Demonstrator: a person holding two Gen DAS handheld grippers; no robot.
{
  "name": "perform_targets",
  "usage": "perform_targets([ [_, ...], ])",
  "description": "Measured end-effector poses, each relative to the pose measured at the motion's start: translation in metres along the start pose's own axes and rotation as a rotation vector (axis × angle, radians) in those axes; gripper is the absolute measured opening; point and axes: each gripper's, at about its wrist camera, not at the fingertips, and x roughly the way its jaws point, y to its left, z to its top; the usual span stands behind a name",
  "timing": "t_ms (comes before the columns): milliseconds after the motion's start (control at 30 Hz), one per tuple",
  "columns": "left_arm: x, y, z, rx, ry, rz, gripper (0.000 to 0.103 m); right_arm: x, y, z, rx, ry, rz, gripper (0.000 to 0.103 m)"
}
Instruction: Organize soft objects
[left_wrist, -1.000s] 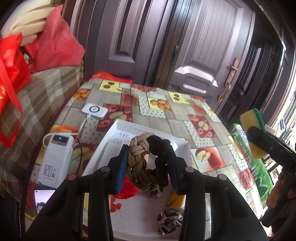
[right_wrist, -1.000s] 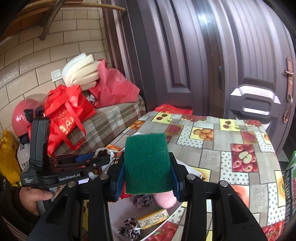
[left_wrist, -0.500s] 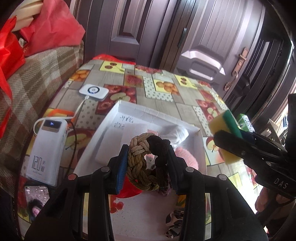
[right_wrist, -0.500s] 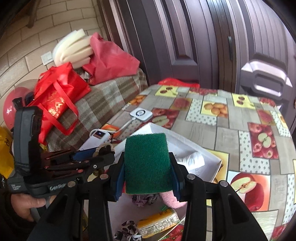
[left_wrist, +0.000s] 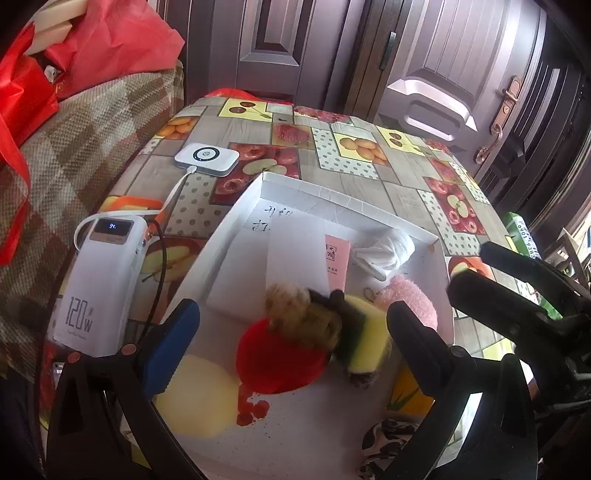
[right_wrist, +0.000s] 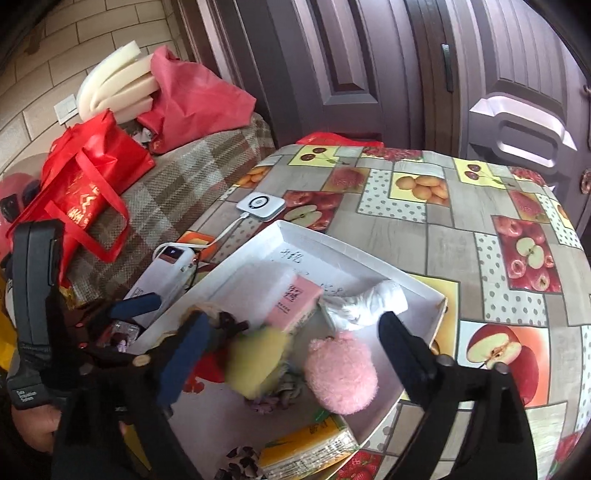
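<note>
Both sets of jaws spread wide, nothing between them. Left gripper and right gripper hang over the white tray at the surface's near edge. Rope knot and yellow/green sponge blurred, mid-tray, on a red pom; can't tell if they've settled. Pink plush near tray's right wall. All look light, squashy, non-fragile: pinch across the middle, gentle squeeze; sponge by its flat faces.

Left gripper: jaws now spread, no longer clamping braided rope ring, now blurred over white box.
Right gripper: opened too; sponge released, blurred inside box.
</note>
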Motion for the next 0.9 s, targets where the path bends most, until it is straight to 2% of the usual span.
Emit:
perform_targets([
  [267, -0.005, 0.0, -0.001, -0.013, 0.004, 0.015, 0.102, -0.011, -0.001, 0.001, 0.022, -0.036, -0.023, 0.103],
  [433, -0.018, -0.003, 0.0, -0.016, -0.025, 0.017, 0.102, -0.025, 0.001, 0.002, 0.021, -0.074, -0.025, 0.103],
  [733, -0.067, -0.014, 0.007, -0.016, -0.138, -0.006, 0.102, -0.081, 0.009, 0.008, -0.028, -0.239, -0.065, 0.103],
  [900, -0.099, -0.035, 0.007, 0.044, -0.194, -0.008, 0.102, -0.121, 0.014, 0.005, -0.057, -0.349, -0.126, 0.103],
])
